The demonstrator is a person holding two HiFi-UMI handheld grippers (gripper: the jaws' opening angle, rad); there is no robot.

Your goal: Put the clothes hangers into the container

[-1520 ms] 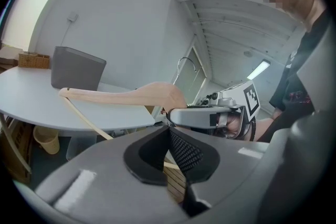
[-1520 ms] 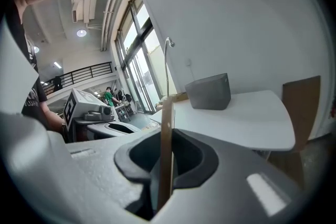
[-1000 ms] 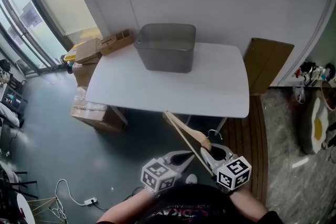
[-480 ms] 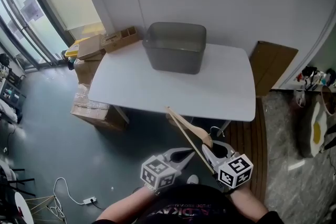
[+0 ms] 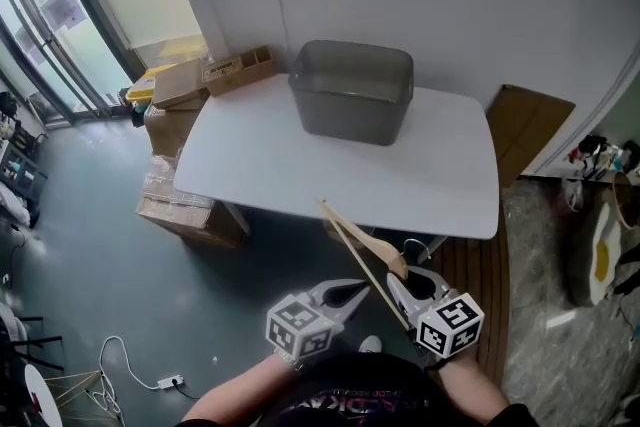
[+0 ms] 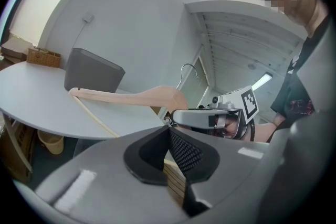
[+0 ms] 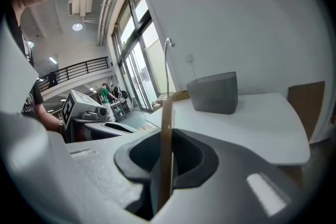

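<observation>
**Op:** My right tool [image 5: 408, 291] is clamped on the wooden hanger [image 5: 362, 255]. The pads pinch its thin edge near the hook end, and the long arm points toward the container [image 5: 352, 90]. My left tool [image 5: 348, 295] has its jaws closed together with nothing in them.

**Spotter:** Where is the hanger relative to the container?

**Op:** Well short of it, in the air on the side away from the wall. It has not yet crossed the near edge of the surface [image 5: 300, 165] that the container stands on.

**Spotter:** What worries you?

**Op:** Mostly the grip. I hold a narrow strip of wood far from its middle, so I judge the long arm could swing down and pivot between the pads. If it droops, the tip could strike the edge of the surface before it reaches the container.

**Spotter:** And at the container itself?

**Op:** The hanger looks long against the opening. If I bring it in flat, it may bridge the rim instead of dropping inside. If I push on it then, the container could slide toward the wall. The metal hook could also catch on the rim or on my own tool when I let go.
</observation>
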